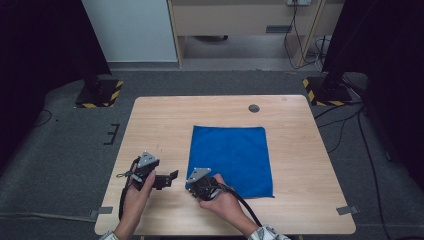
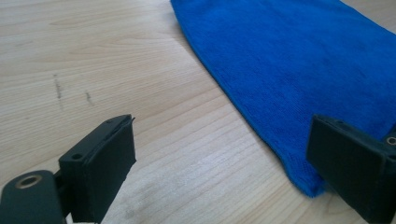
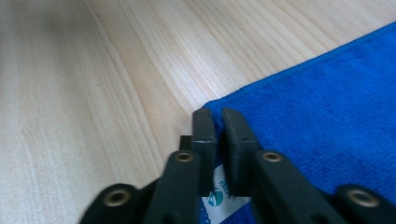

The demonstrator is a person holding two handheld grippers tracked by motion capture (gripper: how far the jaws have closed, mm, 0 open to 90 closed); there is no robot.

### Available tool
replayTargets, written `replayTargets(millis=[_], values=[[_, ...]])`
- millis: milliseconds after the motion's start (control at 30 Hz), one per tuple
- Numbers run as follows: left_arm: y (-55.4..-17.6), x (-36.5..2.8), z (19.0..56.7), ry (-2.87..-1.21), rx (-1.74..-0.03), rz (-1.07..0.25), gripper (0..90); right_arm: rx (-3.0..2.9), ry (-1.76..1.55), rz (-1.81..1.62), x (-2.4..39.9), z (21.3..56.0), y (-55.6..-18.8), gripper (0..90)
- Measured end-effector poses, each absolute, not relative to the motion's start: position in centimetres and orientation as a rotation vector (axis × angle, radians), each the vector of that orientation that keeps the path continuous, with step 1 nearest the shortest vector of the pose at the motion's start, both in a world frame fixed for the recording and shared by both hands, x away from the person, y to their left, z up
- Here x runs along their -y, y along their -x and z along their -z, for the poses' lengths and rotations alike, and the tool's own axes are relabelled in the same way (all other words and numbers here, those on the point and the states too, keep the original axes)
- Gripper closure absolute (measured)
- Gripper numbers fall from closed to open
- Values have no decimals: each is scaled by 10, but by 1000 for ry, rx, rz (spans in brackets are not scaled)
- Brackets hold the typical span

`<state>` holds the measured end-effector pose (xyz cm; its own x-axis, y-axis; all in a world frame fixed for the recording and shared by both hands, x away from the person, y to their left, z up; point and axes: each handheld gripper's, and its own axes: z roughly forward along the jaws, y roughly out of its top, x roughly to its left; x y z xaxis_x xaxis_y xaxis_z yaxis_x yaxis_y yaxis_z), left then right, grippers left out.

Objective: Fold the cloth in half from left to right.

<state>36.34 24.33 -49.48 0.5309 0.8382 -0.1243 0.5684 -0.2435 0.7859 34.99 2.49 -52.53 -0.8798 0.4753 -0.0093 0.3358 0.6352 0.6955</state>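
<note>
Left gripper [image 1: 167,178] sits on the bare wooden table [image 1: 150,120], left of the cloth, jaws spread wide with nothing between them; in the left gripper view the blue cloth [image 2: 299,70] has its near-left corner just beside the right-hand jaw, not touching as far as I can tell. The cloth lies flat at table centre, roughly square, soft fine-napped microfibre with a stitched hem and a small white label under the near-left corner. Right gripper [image 3: 217,122] is at that same corner, jaws pinched together; looks clamped on the hem, though how much fabric is caught is hidden. Read: corner-grab step, likely start of a fold. Next move needs a gentle lift to confirm the grip, while the left takes another edge. Table is smooth pale woodgrain, so the cloth may slide.
</note>
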Motion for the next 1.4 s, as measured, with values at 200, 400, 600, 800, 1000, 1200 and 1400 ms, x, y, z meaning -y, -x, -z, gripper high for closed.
replayTargets(millis=[200, 400, 600, 800, 1000, 1200, 1400], values=[[-387, -234, 488, -1973, -1081, -412, 62, -2671, -674, -1114, -24, 524, -345, 875], [-419, -220, 488, -2016, -1054, -443, 70, -2681, -667, -1151, -27, 522, -334, 873], [-465, -204, 500, -2043, -1092, -483, 112, -2671, -666, -1161, -34, 523, -324, 840], [-499, -193, 509, -2036, -1120, -502, 175, -2639, -686, -1170, -32, 524, -323, 864], [-521, -187, 517, -2057, -1159, -496, 215, -2631, -689, -1192, -30, 522, -322, 875], [-531, -191, 526, -2012, -1190, -517, 282, -2621, -696, -1205, -29, 520, -319, 874], [-534, -196, 532, -2011, -1200, -479, 353, -2628, -690, -1201, -29, 520, -319, 873]])
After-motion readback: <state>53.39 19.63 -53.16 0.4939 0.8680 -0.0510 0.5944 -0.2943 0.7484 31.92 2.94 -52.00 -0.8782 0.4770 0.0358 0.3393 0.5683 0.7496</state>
